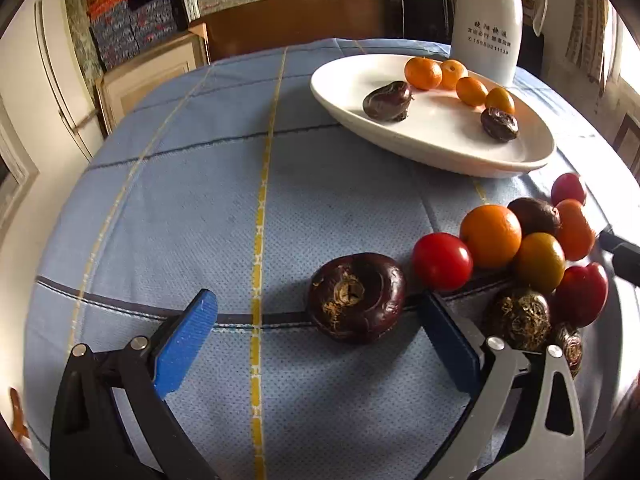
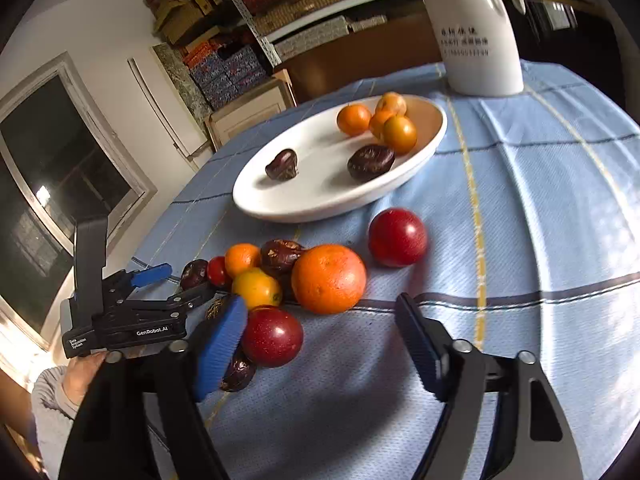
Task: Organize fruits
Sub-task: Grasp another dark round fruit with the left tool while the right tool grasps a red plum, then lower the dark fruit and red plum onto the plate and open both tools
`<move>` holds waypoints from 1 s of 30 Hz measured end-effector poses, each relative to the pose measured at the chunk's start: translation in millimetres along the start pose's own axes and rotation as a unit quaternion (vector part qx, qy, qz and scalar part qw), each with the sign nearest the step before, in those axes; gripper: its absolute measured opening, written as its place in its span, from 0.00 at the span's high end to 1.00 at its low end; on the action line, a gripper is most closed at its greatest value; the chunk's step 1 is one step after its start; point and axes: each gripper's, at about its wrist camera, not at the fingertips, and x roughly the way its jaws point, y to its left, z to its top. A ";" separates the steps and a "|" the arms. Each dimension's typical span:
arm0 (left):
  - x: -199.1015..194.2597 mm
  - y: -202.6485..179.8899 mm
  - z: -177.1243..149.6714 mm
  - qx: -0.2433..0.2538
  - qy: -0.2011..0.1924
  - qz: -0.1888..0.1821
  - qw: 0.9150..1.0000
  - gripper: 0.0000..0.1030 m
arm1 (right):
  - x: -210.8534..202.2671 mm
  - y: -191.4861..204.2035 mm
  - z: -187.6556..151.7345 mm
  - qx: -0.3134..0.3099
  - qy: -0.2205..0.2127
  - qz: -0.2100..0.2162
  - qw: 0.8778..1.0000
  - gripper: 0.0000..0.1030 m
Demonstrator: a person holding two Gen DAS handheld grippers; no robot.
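My left gripper [image 1: 318,300] stands wide open over the blue checked cloth. A dark water chestnut [image 1: 356,298] lies between its blue pads [image 1: 188,340], closer to the right one, with neither touching it. To the right is a pile with a red tomato [image 1: 442,262], an orange [image 1: 491,236] and more chestnuts. My right gripper [image 2: 320,304] is open, with the big orange [image 2: 328,278] just ahead of its tips. A dark red fruit [image 2: 272,336] rests beside its left pad [image 2: 220,348]. The white plate [image 2: 280,210] holds several small oranges and two chestnuts.
A tall white jug [image 2: 476,32] stands behind the plate. One red fruit [image 2: 397,237] lies alone between plate and pile. A hand in a grey sleeve [image 2: 80,372] holds the left gripper [image 2: 178,284]. Shelves with boxes and a wooden cabinet stand beyond the table.
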 end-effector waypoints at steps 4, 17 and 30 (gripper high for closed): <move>-0.8 8.0 -0.4 -0.027 -0.004 -0.033 0.999 0.05 | 4.3 -3.6 -0.1 0.027 0.018 0.039 0.999 0.41; -4.9 -0.2 0.8 -0.017 -0.021 -0.083 0.996 0.55 | 18.5 27.0 -11.8 -0.025 0.053 0.048 0.997 0.62; -48.3 -2.2 45.0 -0.036 -0.094 -0.126 0.987 0.56 | -15.7 13.7 41.0 0.010 -0.033 0.063 0.997 0.63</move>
